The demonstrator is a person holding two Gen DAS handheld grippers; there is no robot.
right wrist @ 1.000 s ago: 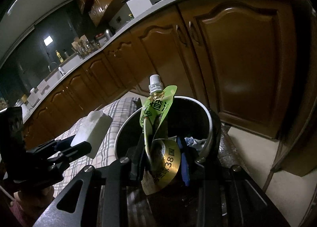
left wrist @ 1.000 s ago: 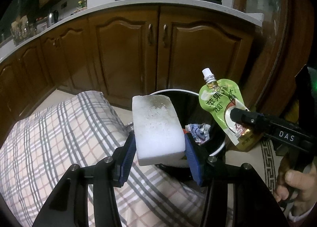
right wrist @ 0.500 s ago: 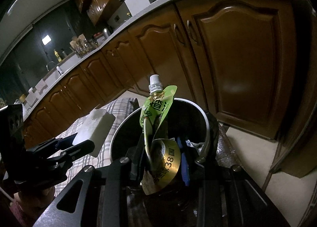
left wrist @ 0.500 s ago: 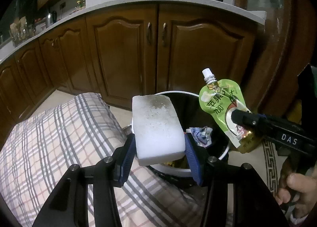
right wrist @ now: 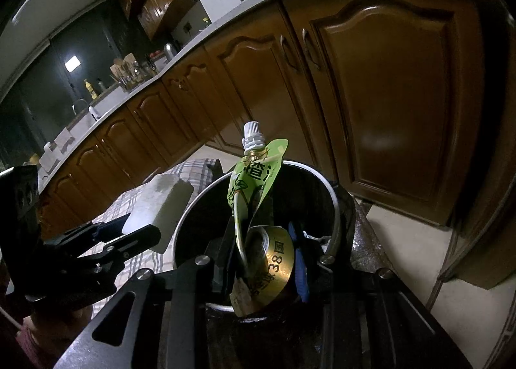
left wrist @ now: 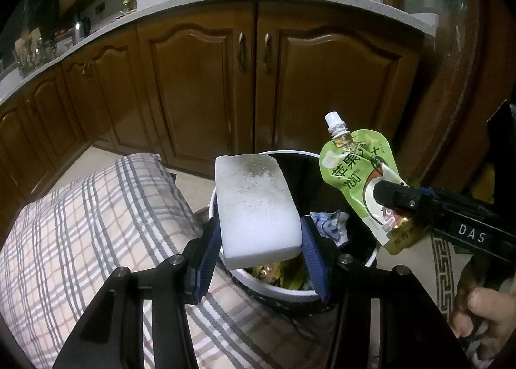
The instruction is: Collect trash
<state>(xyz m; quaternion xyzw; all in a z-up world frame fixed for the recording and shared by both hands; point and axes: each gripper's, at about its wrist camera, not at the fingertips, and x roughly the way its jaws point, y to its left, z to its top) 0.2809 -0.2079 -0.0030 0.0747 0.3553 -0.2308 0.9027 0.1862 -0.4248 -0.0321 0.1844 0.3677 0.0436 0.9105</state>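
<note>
Both loaded: left gripper (left wrist: 259, 246) pinching sponge (left wrist: 254, 204), right gripper (right wrist: 264, 259) pinching pouch (right wrist: 254, 188); bin (left wrist: 290, 293) at twelve o'clock, below.

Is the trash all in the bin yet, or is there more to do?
Partly. Crumpled wrappers already lie inside the trash bin. Two pieces are in hand above it: the left gripper clamps a white foam block, and the right gripper clamps a green juice pouch. Both must be let go into the bin.

left gripper (left wrist: 259, 248) clamped, right gripper (right wrist: 267, 259) clamped
</note>
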